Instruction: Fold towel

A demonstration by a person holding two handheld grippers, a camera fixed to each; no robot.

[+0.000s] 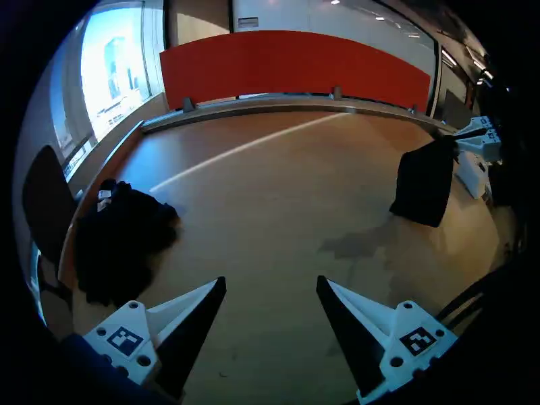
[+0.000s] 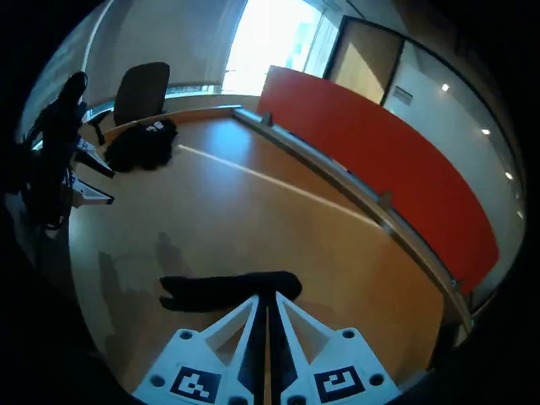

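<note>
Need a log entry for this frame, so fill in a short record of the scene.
surface: wooden table
left hand-held gripper: open, over bare tabletop
right hand-held gripper: shut on black towel, which hangs from it
other cloth: dark cloth pile near table edge, by chair
backdrop: red partition

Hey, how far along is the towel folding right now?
Early. No fold shows yet. In hand: the right gripper pinches the black towel, which hangs bunched over the table. The left gripper is open, empty. Left: spread it and fold. The dark pile looks unfolded.
</note>
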